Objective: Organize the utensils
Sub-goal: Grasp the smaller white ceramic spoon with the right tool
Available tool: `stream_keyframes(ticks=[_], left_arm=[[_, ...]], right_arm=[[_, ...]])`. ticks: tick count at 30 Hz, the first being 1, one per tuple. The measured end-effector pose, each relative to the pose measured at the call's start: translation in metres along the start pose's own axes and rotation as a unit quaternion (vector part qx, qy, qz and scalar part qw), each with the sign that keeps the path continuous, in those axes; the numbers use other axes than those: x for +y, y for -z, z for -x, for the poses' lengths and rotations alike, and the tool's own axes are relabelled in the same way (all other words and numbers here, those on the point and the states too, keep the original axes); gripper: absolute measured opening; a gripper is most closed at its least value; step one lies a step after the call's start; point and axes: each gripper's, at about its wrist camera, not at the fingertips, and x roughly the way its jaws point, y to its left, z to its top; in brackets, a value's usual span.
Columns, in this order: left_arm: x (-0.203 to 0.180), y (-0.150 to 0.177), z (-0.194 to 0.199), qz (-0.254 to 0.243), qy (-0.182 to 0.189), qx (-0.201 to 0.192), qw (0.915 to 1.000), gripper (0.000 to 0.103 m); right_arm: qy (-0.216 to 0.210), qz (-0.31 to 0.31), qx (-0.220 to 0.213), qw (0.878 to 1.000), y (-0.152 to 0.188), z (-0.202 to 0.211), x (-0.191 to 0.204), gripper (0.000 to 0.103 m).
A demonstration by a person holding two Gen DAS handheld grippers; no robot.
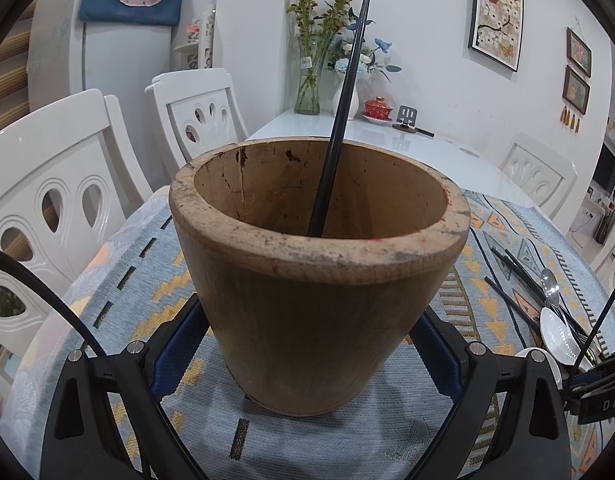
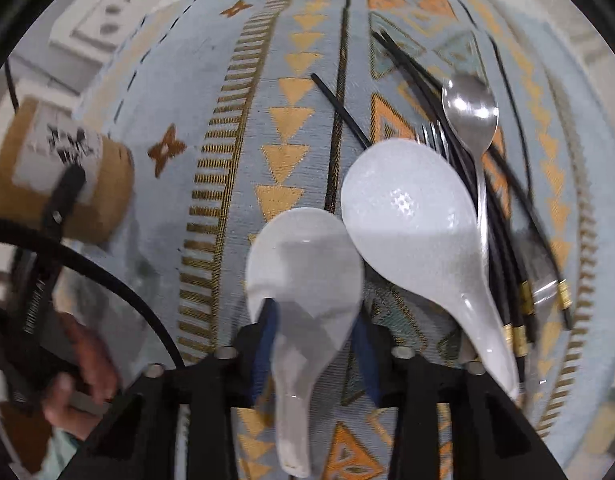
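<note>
A wooden cup [image 1: 307, 300] stands on the patterned cloth, and my left gripper [image 1: 309, 308] is shut on its lower sides with the blue pads [image 1: 179, 340] against it. One black chopstick [image 1: 339, 120] leans inside the cup. Pointing straight down, my right gripper [image 2: 315, 312] is shut on a white ceramic spoon [image 2: 303, 256], gripped where the bowl narrows. A second white spoon [image 2: 411, 220], a metal spoon [image 2: 469, 104] and several black chopsticks [image 2: 503, 240] lie in a pile to its right. The cup [image 2: 63, 172] shows at the left of the right wrist view.
The patterned tablecloth [image 2: 235, 120] covers the near table. A loose chopstick [image 2: 339, 108] lies apart from the pile. White chairs [image 1: 47, 208] stand to the left, and a glass vase [image 1: 307, 76], a red lidded cup [image 1: 377, 108] and a phone stand [image 1: 407, 118] sit at the far end.
</note>
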Motion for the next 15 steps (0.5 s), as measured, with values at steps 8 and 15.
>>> stream_keyframes(ticks=[8,15], left_arm=[[-0.001,0.0,0.0,0.001,0.001,0.0,1.0,0.096],[0.0,0.0,0.0,0.001,0.001,-0.001,1.0,0.096]], right_arm=[[-0.014,-0.006,-0.006,1.0,0.004,0.02,0.005,0.009],[-0.041,-0.015,-0.005,0.999,0.003,0.023,0.011,0.008]])
